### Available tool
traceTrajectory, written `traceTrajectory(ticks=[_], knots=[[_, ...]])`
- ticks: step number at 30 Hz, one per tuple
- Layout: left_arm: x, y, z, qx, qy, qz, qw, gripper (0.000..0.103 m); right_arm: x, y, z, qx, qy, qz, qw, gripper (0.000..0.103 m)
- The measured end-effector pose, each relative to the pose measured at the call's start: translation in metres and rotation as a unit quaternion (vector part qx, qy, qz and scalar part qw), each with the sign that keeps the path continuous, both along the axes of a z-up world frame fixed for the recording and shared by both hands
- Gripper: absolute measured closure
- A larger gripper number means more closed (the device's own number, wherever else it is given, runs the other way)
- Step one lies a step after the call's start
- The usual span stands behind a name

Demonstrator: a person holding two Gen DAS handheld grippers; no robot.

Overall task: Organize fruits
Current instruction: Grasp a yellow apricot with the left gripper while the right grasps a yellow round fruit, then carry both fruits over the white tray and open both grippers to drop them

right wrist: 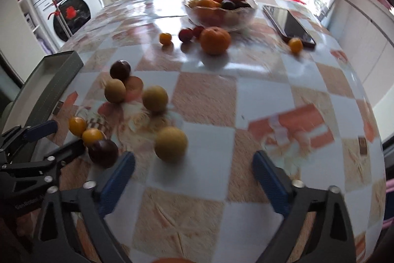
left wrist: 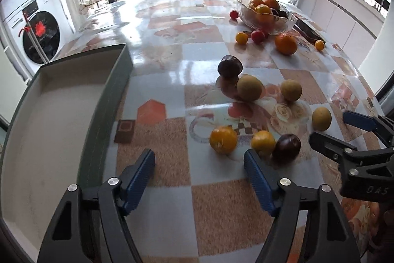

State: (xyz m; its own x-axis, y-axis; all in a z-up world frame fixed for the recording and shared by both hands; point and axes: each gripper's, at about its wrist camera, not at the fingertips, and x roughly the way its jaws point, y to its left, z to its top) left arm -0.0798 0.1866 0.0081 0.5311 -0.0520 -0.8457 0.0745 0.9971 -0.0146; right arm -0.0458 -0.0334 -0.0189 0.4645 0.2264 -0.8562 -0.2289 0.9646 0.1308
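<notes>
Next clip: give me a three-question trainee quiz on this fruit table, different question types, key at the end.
1. True or false: the grey tray already holds fruit.
2. Which lies beside the glass bowl? A) phone B) knife C) cup
3. Fill in: the dark plum nearest the left gripper touches a ____ fruit.

Key: 1. False; what shows of it is empty. 2. A. 3. Yellow.

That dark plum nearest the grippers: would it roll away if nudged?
Probably: the plum looks round and sits on a glossy tablecloth. It touches a yellow fruit, which might stop it one way. Its smooth skin may slip between pads.
</notes>
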Motion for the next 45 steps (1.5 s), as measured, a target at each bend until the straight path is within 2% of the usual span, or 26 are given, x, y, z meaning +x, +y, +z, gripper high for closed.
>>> traceTrajectory(ticks=[2, 3, 5, 6, 7, 8, 9, 10, 11, 15, 17, 26, 34, 38, 45], knots=[[0.005, -0.002, 0.0, 0.008, -0.005, -0.005, 0.9999, 0.026, 0.003, 0.004, 0.001, -0.009, -0.007, 0.005, 1.0, 0.032], [0.007, -0.003, 0.0, 0.008, -0.006, -0.006, 0.9999, 0.026, 0.003, 0.005, 0.003, -0.013, -0.011, 0.005, 1.0, 0.037], [0.01, -0.003, 0.0, 0.0, -0.008, -0.006, 1.0, 0.033, 0.003, 0.002, 0.004, -0.003, -0.014, 0.007, 1.0, 0.063], [0.011, -0.004, 0.0, 0.001, -0.01, -0.006, 0.9999, 0.039, 0.003, 0.0, 0.005, 0.007, -0.012, 0.007, 1.0, 0.071], [0.011, -0.005, 0.001, 0.0, -0.01, -0.006, 0.9999, 0.046, 0.004, -0.002, 0.005, 0.016, -0.008, 0.004, 1.0, 0.073], [0.011, -0.007, 0.001, -0.004, -0.012, -0.009, 0.9999, 0.057, 0.003, -0.006, 0.005, 0.023, -0.006, 0.0, 1.0, 0.073], [0.011, -0.009, 0.002, -0.004, -0.014, -0.01, 0.9998, 0.063, 0.002, -0.01, 0.006, 0.033, -0.003, -0.005, 0.999, 0.073], [0.01, -0.01, 0.002, -0.005, -0.014, -0.014, 0.9998, 0.078, 0.0, -0.014, 0.006, 0.042, 0.0, -0.009, 0.999, 0.073], [0.008, -0.011, 0.003, -0.008, -0.012, -0.018, 0.9997, 0.08, -0.002, -0.018, 0.007, 0.049, 0.001, -0.011, 0.999, 0.073], [-0.001, -0.005, 0.007, -0.038, -0.002, -0.009, 0.9992, 0.08, -0.011, -0.027, 0.012, 0.055, 0.003, -0.014, 0.998, 0.073], [-0.012, -0.001, 0.016, -0.046, -0.011, -0.006, 0.9989, 0.08, -0.016, -0.03, 0.015, 0.057, 0.005, -0.015, 0.998, 0.073], [-0.041, 0.034, 0.062, -0.048, -0.06, 0.021, 0.9968, 0.08, -0.027, -0.011, 0.033, 0.058, 0.003, -0.001, 0.998, 0.073], [-0.063, 0.109, 0.075, -0.033, -0.081, 0.097, 0.9914, 0.08, -0.031, 0.055, 0.054, 0.039, -0.015, 0.064, 0.997, 0.073], [-0.07, 0.142, 0.068, -0.025, -0.078, 0.133, 0.9877, 0.08, -0.032, 0.098, 0.063, 0.044, -0.015, 0.103, 0.994, 0.073], [-0.076, 0.173, 0.049, -0.018, -0.063, 0.168, 0.9836, 0.08, -0.037, 0.178, 0.075, 0.057, -0.014, 0.171, 0.983, 0.073]])
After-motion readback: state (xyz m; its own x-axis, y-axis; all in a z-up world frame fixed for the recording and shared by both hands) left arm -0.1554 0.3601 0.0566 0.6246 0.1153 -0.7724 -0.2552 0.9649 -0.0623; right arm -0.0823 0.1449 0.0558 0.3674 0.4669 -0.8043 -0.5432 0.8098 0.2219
